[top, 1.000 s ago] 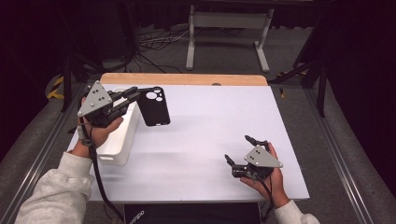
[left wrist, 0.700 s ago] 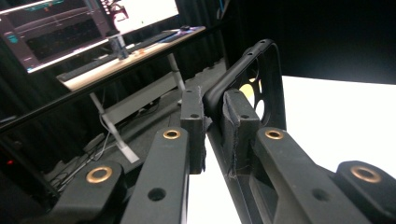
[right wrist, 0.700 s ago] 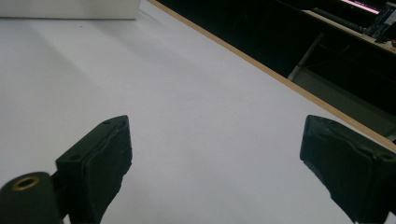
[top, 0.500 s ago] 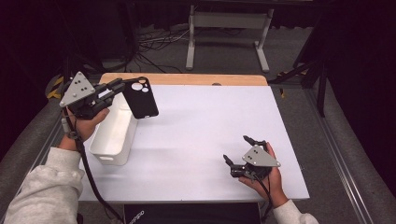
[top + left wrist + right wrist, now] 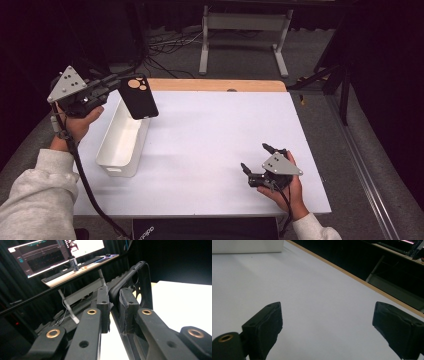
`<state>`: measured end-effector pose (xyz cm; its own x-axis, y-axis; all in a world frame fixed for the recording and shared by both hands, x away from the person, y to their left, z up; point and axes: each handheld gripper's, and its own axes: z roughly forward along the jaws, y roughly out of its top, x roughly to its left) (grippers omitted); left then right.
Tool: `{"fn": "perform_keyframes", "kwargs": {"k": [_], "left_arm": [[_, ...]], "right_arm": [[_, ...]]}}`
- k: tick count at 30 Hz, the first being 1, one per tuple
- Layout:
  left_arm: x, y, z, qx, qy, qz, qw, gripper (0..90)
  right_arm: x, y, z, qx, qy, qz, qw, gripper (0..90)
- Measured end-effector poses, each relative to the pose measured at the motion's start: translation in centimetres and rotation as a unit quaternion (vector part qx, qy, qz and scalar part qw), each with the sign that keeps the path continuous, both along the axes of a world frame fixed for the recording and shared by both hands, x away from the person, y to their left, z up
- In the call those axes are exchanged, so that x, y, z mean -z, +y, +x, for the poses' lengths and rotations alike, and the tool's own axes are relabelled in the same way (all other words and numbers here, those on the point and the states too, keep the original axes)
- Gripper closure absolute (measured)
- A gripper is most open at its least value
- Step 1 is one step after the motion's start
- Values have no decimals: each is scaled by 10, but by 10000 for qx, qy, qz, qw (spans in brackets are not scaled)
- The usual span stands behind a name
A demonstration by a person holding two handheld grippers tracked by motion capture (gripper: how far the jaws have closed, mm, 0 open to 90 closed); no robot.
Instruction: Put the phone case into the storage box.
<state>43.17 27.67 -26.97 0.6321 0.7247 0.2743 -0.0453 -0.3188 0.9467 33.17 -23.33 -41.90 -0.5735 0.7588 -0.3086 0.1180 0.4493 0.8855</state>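
A black phone case (image 5: 138, 97) with round camera cut-outs hangs in the air over the far end of a white bin (image 5: 111, 152). My left gripper (image 5: 116, 82) is shut on its top edge. In the left gripper view the case (image 5: 140, 282) runs edge-on away from the pinching pads (image 5: 127, 306). My right gripper (image 5: 256, 158) rests low at the table's near right, jaws wide apart with nothing between them. Its pads (image 5: 265, 323) frame bare white tabletop.
The white table (image 5: 215, 130) has a wooden strip along its far edge (image 5: 220, 85). The bin stands lengthwise along the left side. Beyond the table are a metal stand (image 5: 240, 30) and floor cables. A desk with monitors (image 5: 45, 255) lies behind.
My left gripper has carried the phone case left and up, from over the table's far left to above the bin's far end. The right gripper has barely moved.
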Motion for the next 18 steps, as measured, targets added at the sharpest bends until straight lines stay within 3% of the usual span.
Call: {"fn": "perform_keyframes", "kwargs": {"k": [11, 14, 18], "left_arm": [[-3, 17, 8, -107, -111, 126, 9998, 805], [-2, 23, 13, -149, -46, 55, 9999, 805], [5, 27, 21, -304, 57, 122, 9994, 805]], "right_arm": [[1, 0, -1, -25, -12, -67, 10000, 101], [2, 1, 0, -24, 15, -69, 10000, 101], [3, 3, 1, -31, 21, -119, 9999, 102]]}}
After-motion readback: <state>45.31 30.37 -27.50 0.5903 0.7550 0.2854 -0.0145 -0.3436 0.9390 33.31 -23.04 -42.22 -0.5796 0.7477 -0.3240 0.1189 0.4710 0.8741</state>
